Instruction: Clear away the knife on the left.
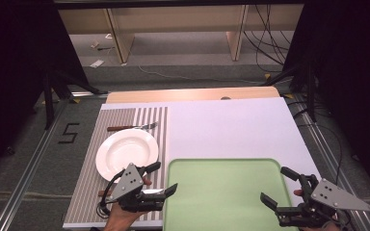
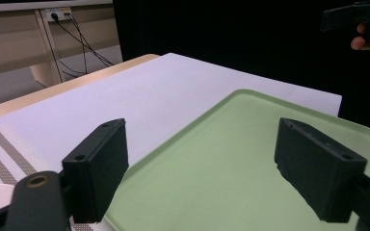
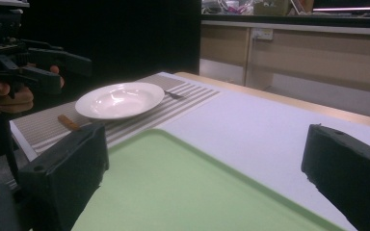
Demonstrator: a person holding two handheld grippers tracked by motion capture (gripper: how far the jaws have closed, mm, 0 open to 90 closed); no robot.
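In the high view, a pale green rectangular plastic tray (image 1: 224, 192) is seen in the lower middle of the frame, lying flat on a white table top (image 1: 231, 125) with its left edge just beside a grey striped placemat (image 1: 84, 187). On the mat, left of centre, rests a round white ceramic plate (image 1: 126, 154), and above it a fork with a brown wooden handle (image 1: 131, 127) is laid crosswise. The left gripper (image 1: 166, 178) is held at the lower left, at the tray's near left corner, its jaws spread wide with nothing between them; the right gripper (image 1: 278, 186) is held at the lower right over the tray's right edge, likewise spread and empty. In the left gripper view, the tray's raised rim (image 2: 192, 125) runs diagonally between the two black jaws, which stand apart above it without touching. In the right gripper view, the tray (image 3: 183, 187) fills the lower middle between parted jaws, with the plate (image 3: 119, 99) in the upper left and the other gripper (image 3: 43, 65) at the far left. The tray appears to be the thing approached; for a good lift, each rim would best be pinched squarely at matching points on opposite sides, so that the tray is kept level and the plate beside it is not nudged.
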